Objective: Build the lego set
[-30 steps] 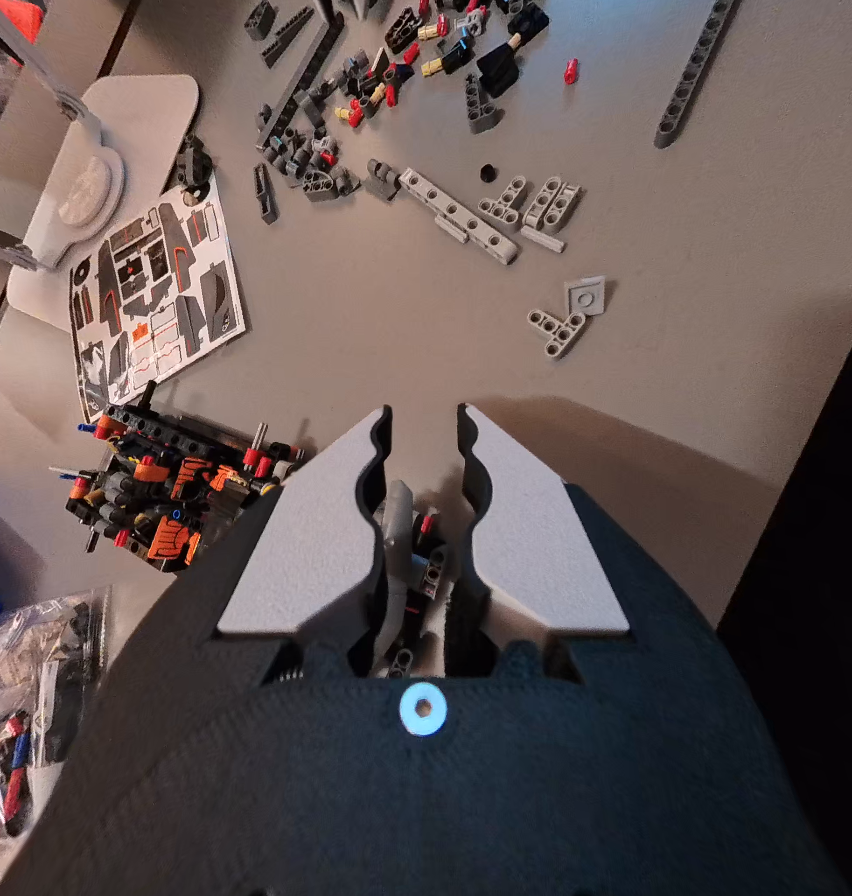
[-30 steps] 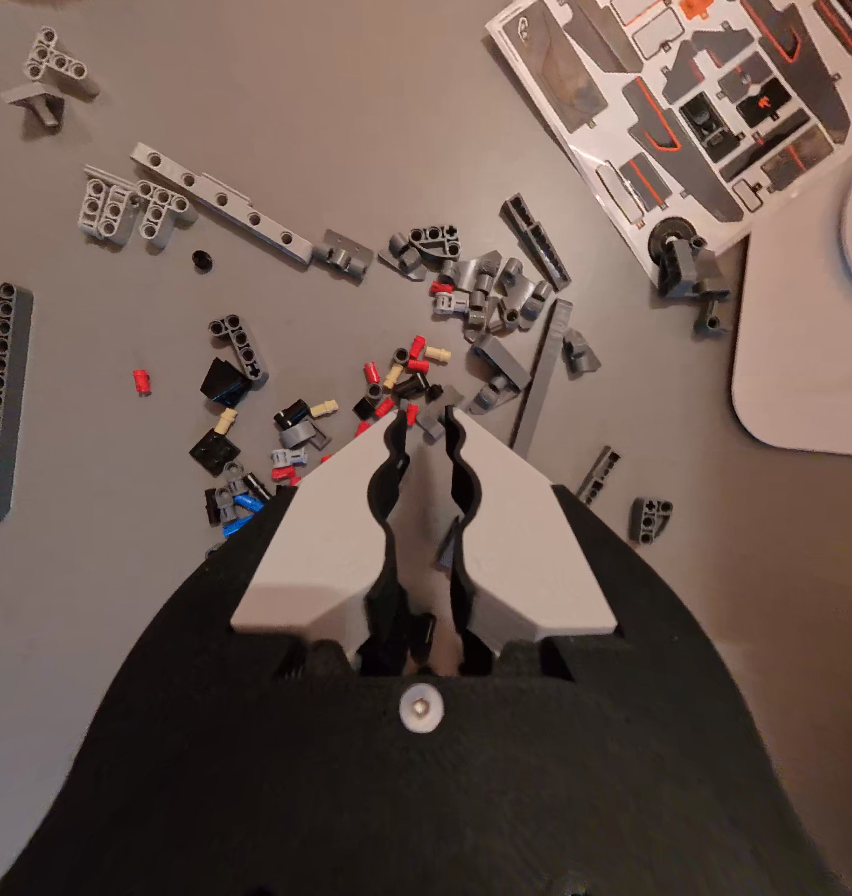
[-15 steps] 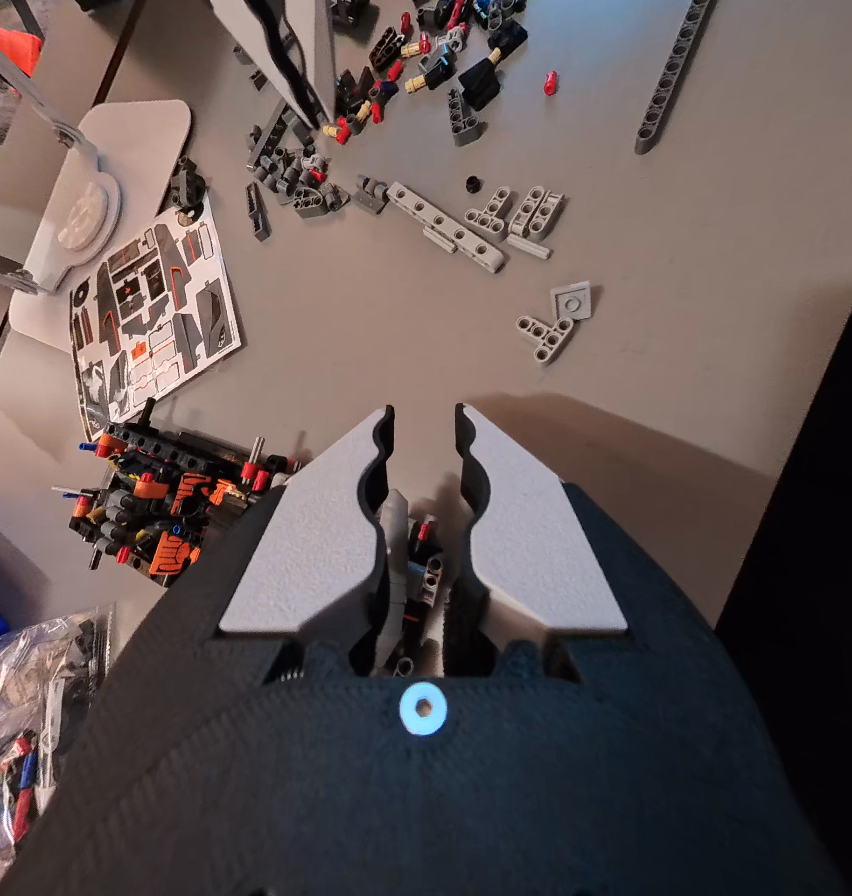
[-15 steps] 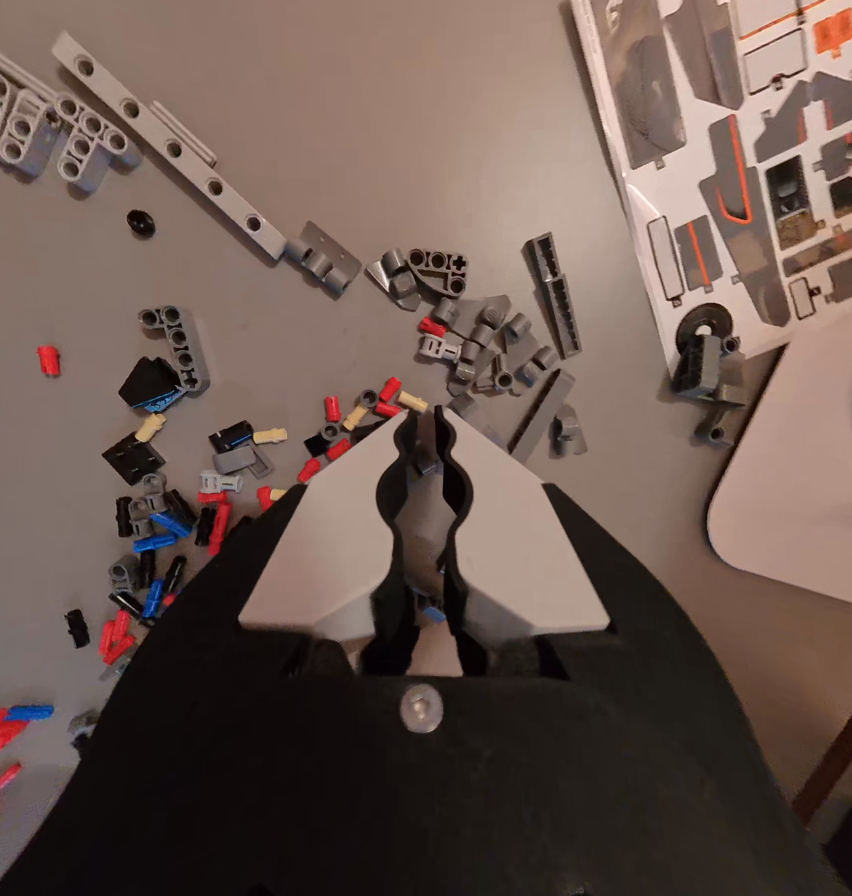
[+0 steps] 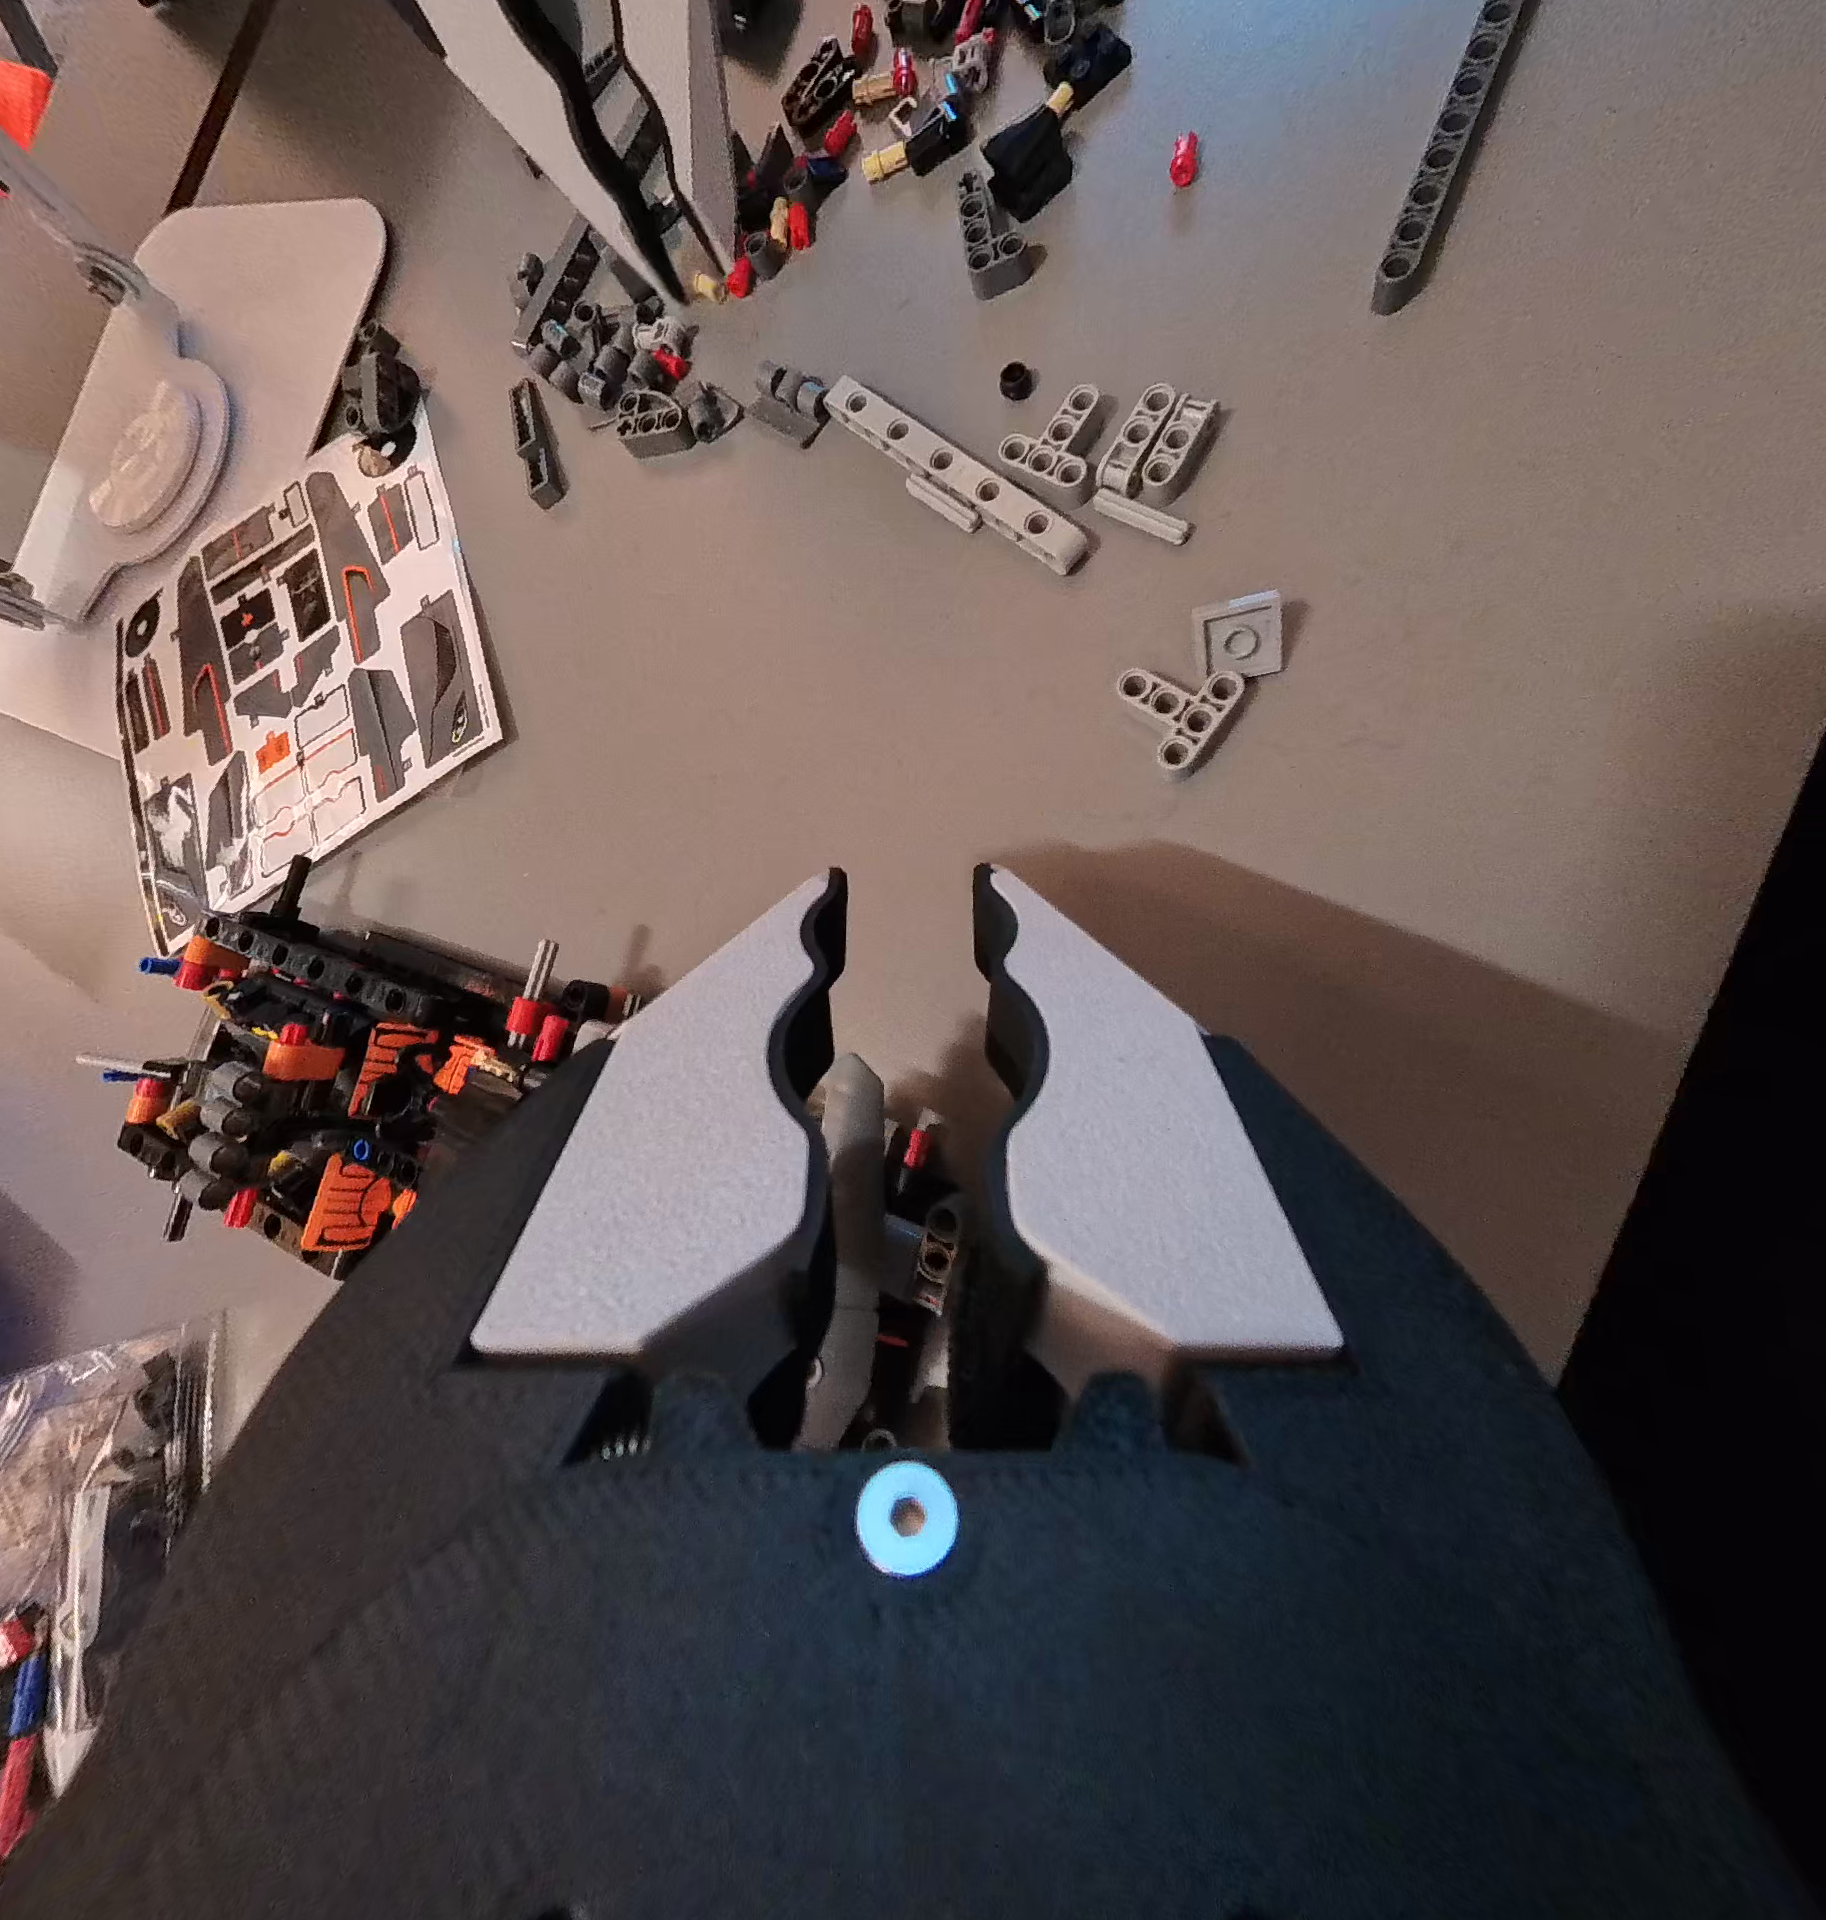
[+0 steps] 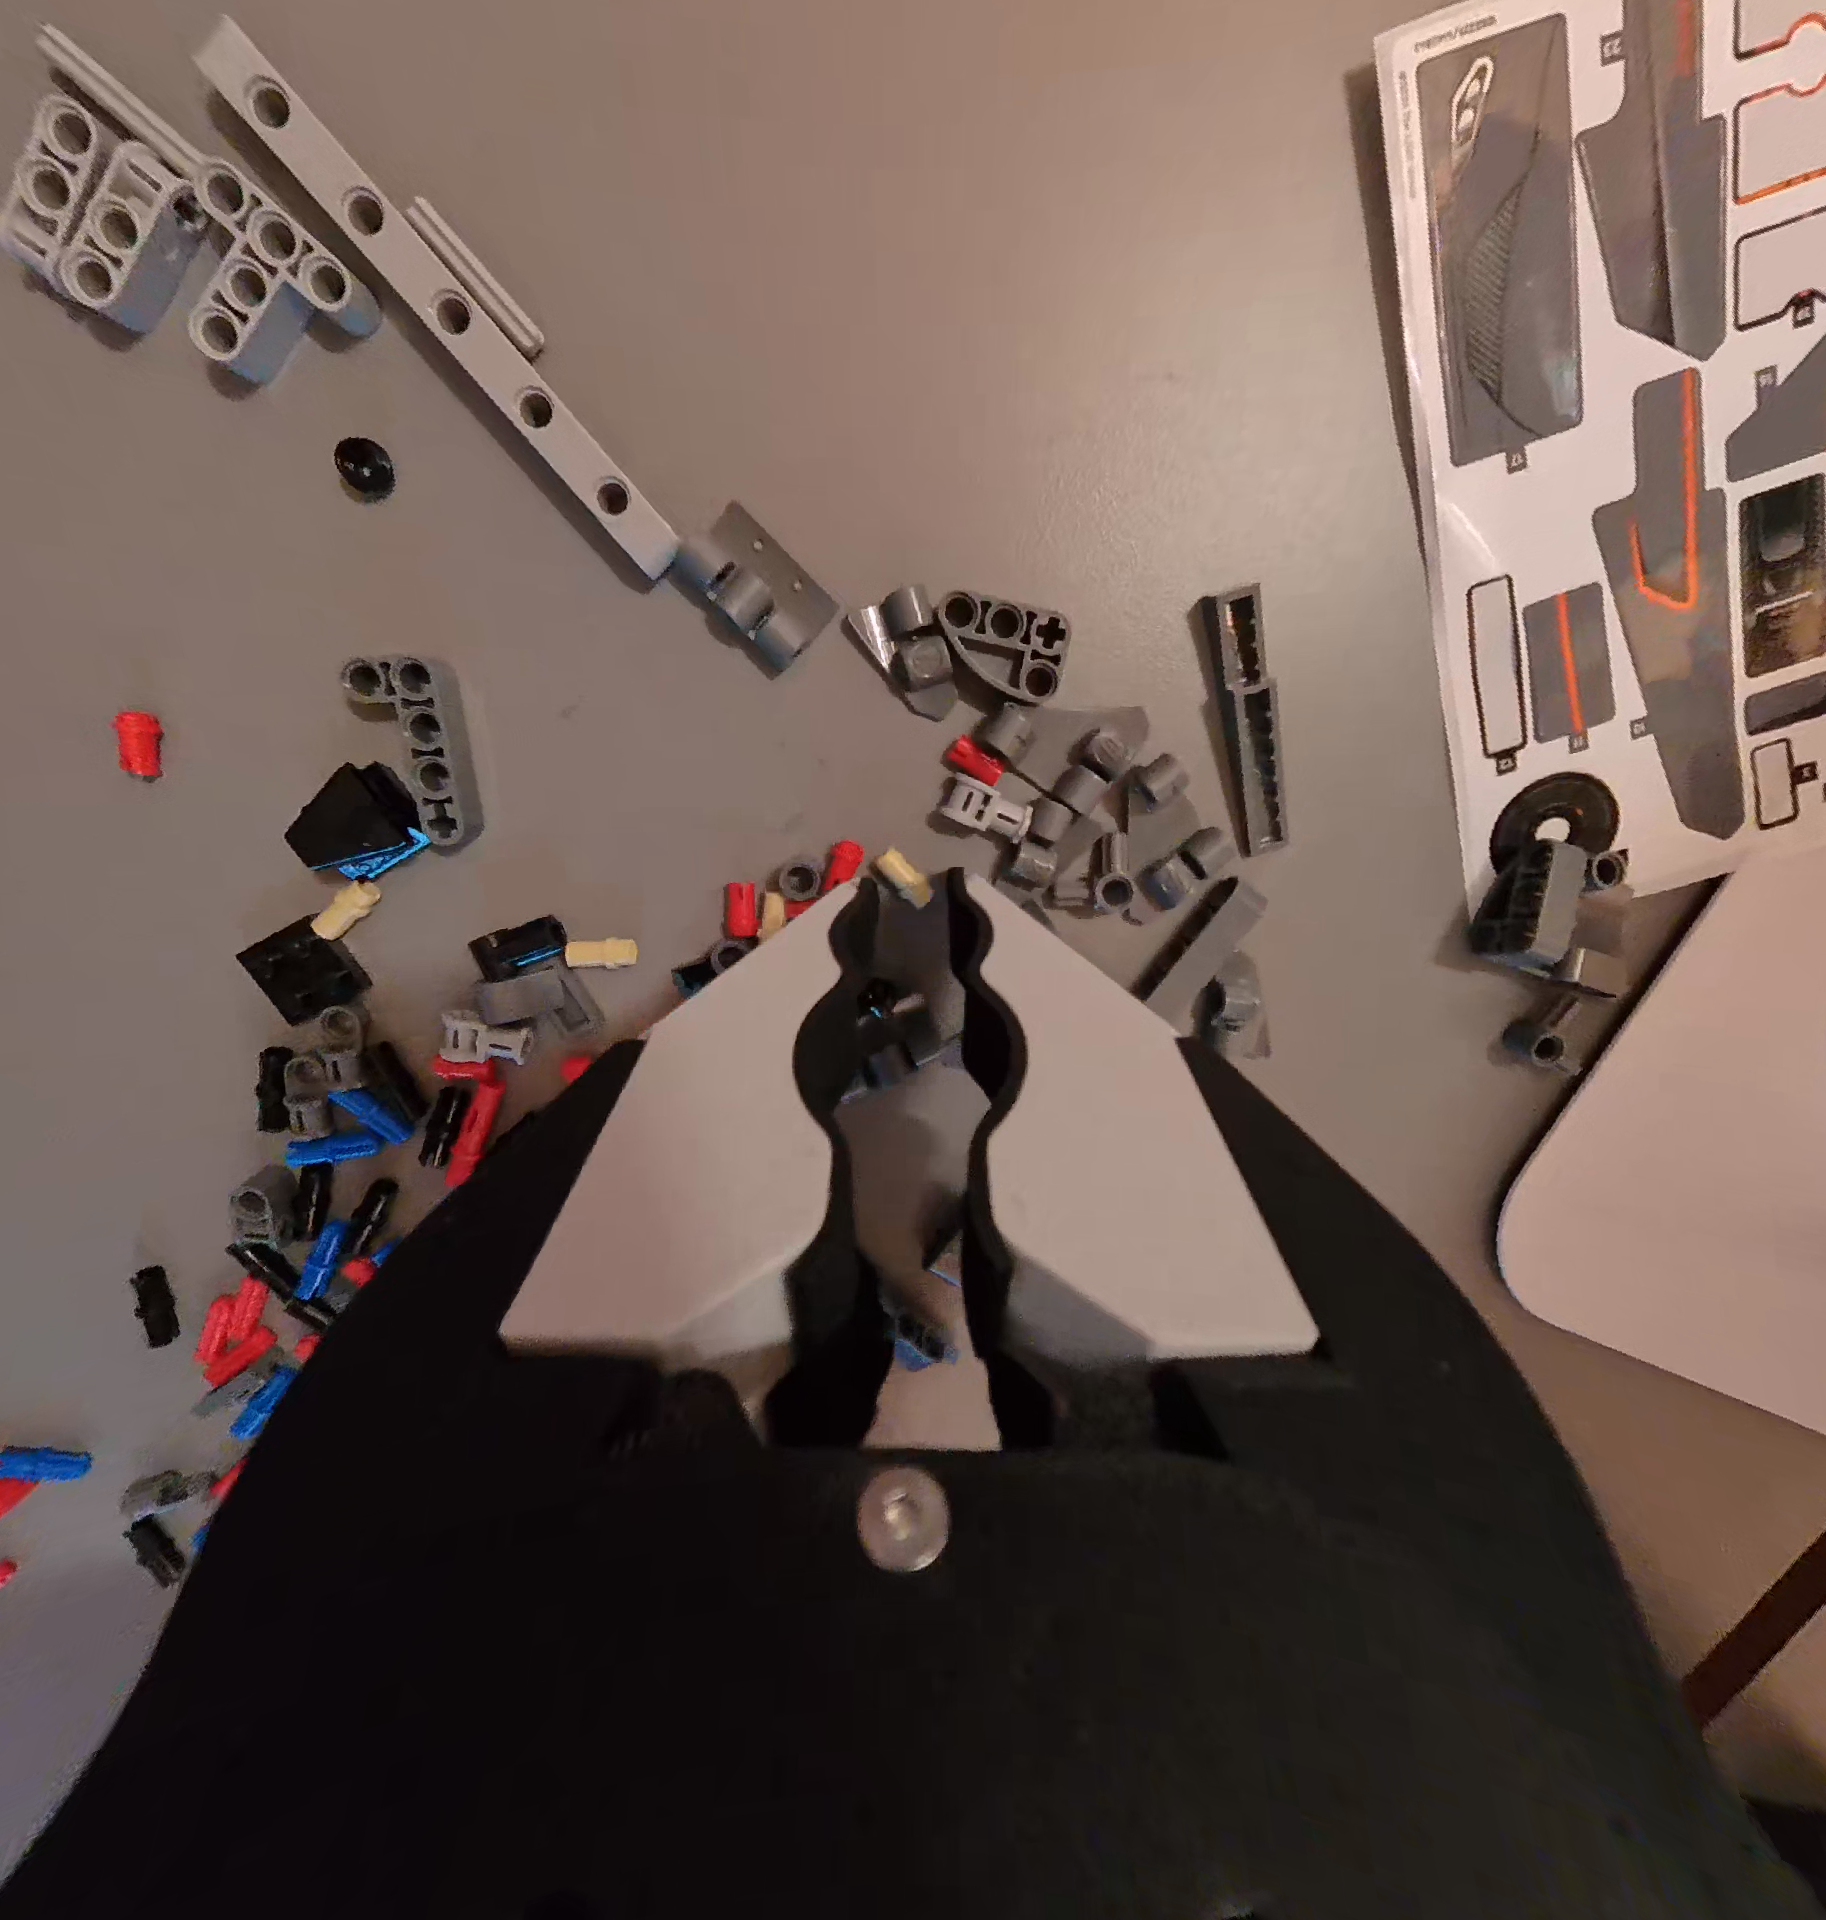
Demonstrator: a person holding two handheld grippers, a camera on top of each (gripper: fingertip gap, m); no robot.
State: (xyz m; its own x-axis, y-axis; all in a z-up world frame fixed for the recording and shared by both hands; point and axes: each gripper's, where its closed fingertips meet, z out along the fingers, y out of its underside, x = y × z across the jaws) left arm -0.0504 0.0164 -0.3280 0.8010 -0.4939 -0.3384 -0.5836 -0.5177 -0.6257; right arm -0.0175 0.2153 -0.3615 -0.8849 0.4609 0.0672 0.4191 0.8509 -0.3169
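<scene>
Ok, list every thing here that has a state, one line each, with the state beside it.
left hand-held gripper: fingertips apart, grey sub-assembly lodged deeper between its fingers.
right hand-held gripper: nearly shut, low over the loose pins, small dark part between its fingers; grip unclear.
black-and-orange chassis: partly built, resting on the table.
sticker sheet: flat, some stickers gone.
plastic bag: parts inside.
long dark grey beam: loose, lying flat.

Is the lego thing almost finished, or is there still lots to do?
Partly done. One black and orange chunk already stands built on the table. The left gripper holds a small grey sub-build, and the right gripper reaches into the loose pegs. Many pieces and the sticker sheet remain unused.
</scene>
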